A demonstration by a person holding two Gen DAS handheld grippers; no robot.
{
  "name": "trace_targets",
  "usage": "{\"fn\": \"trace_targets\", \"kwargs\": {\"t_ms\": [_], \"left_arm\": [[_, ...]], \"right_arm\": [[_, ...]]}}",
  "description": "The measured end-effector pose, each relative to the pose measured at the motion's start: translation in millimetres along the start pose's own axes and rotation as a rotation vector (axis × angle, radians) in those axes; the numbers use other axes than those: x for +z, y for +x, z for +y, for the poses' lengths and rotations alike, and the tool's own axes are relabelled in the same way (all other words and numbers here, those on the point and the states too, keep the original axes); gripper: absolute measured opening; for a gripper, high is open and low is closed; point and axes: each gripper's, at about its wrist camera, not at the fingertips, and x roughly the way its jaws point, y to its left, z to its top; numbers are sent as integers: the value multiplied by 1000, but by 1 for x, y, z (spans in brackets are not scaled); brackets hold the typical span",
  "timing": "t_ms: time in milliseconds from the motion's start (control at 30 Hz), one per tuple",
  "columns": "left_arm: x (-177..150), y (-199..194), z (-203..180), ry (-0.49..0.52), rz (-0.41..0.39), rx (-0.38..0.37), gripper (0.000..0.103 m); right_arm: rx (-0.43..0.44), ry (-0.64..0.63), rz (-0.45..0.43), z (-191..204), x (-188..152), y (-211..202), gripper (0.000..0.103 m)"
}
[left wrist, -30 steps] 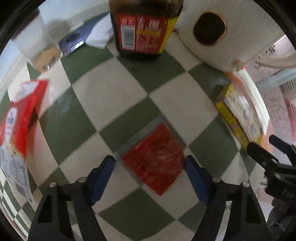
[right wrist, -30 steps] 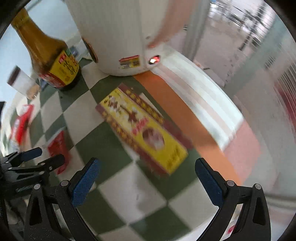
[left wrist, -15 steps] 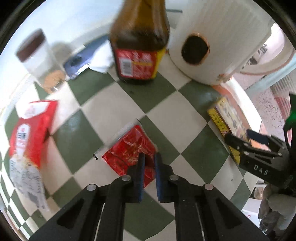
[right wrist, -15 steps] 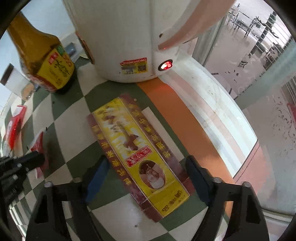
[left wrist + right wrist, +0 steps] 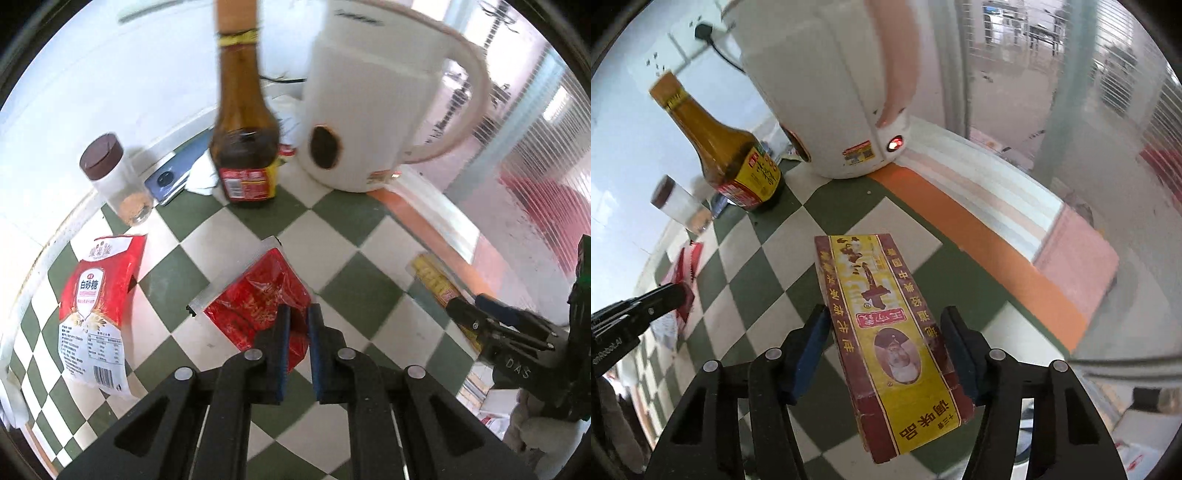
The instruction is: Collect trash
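So my left gripper is pinched shut on the near corner of the red foil wrapper, which hangs tilted over the green-and-white checkered tablecloth. My right gripper is clamped on the yellow and maroon seasoning box, front end lifted. Soy sauce bottle and white kettle sit behind.

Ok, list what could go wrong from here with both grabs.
1. The left gripper pinches only the near corner of the crinkled red packet; such a thin foil edge may slip out on lifting.
2. The right gripper holds the yellow seasoning box near one end, so its long free end could sag or twist loose.
3. The brown sauce bottle stands close behind the packet; swinging forward could topple it.
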Motion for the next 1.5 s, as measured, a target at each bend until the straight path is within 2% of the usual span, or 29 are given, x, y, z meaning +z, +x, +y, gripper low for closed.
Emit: {"fn": "trace_targets", "kwargs": {"t_ms": [33,167,300,333,367,400,433,567,800,833,867,933,1067,1233,1400,1500], "left_arm": [[-1,1,-8,7,0,-5,7],[-10,-2,-40,57,3,-23,6],[-19,6,-60,89,8,2,6],[-21,9,-61,94,8,22,6],[-24,12,-61,100,5,44,6],[-26,15,-60,110,3,83,6],[-27,18,-59,117,2,114,6],[-31,35,-37,106,14,222,6],[-37,56,3,59,45,318,6],[-37,56,6,56,47,321,6],[-38,56,8,51,48,322,6],[-39,55,11,50,47,324,6],[-40,44,4,65,29,309,5],[-38,24,-29,122,-1,246,5],[-38,1,-91,221,-27,136,3],[-45,-9,-139,297,-25,46,3]], "right_arm": [[14,14,-5,0,-5,-5,4],[47,89,-1,-20,-20,-17,5],[148,197,84,-47,-37,-8,8],[171,219,95,-52,-40,-5,22],[167,232,106,-53,-44,-2,55],[160,243,110,-52,-48,1,69],[162,246,107,-51,-51,1,77],[94,170,126,-19,-56,19,77],[-154,42,172,35,-63,57,76],[-182,28,158,39,-64,58,71],[-221,-1,142,45,-66,60,61],[-234,-15,122,48,-67,62,60],[-203,9,92,37,-69,56,60],[-164,78,22,3,-70,21,60],[-128,189,-54,-43,-80,-24,60],[-122,269,-104,-80,-104,-59,60]]}}
